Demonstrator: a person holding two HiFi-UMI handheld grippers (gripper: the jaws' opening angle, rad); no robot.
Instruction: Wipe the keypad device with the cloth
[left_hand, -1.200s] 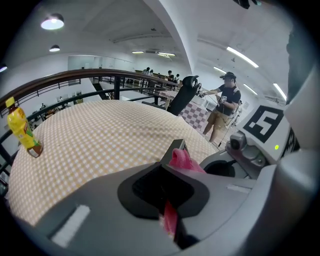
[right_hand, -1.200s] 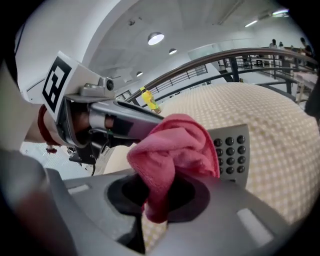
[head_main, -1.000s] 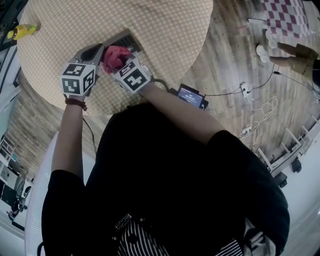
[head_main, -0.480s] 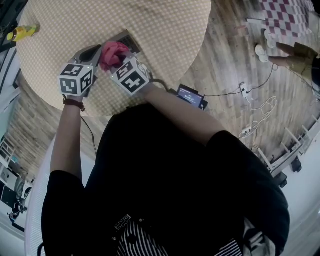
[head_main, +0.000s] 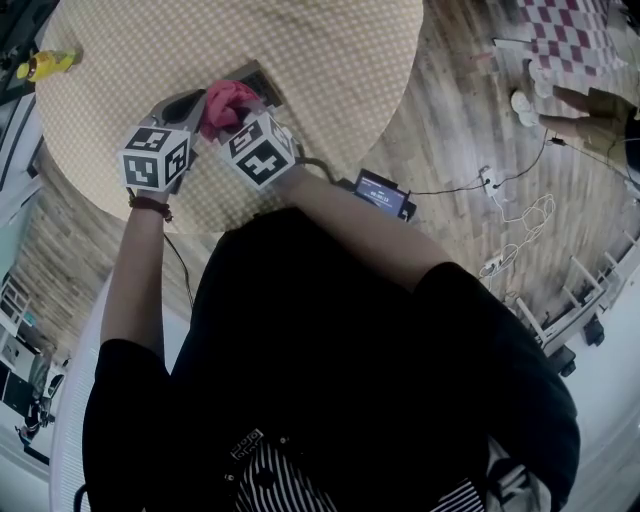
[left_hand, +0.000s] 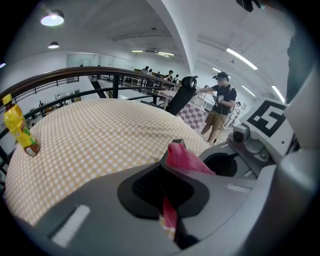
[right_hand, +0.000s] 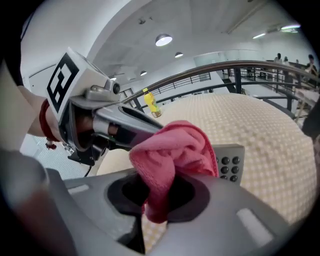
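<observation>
A grey keypad device (head_main: 255, 78) lies on the round table (head_main: 330, 60) with its chequered cover; its dark buttons (right_hand: 227, 165) show in the right gripper view. My right gripper (head_main: 236, 118) is shut on a bunched pink cloth (head_main: 228, 103), which rests on the near end of the keypad. The cloth (right_hand: 172, 150) fills the space above the right gripper (right_hand: 155, 200). My left gripper (head_main: 198, 101) comes in from the left, jaws closed at the keypad's near end, which the cloth hides. In the left gripper view (left_hand: 167, 200) a pink sliver shows in the narrow gap and a keypad corner (left_hand: 178, 145) peeks past the cloth.
A yellow bottle (head_main: 40, 64) stands at the table's far left edge. On the wooden floor to my right lie a small screen device (head_main: 382, 192) and loose cables (head_main: 520, 230). A person (left_hand: 220, 107) stands beyond the table, by a railing.
The right gripper and the pink cloth have slid a little farther along the keypad, away from me. The left gripper has stayed almost still.
</observation>
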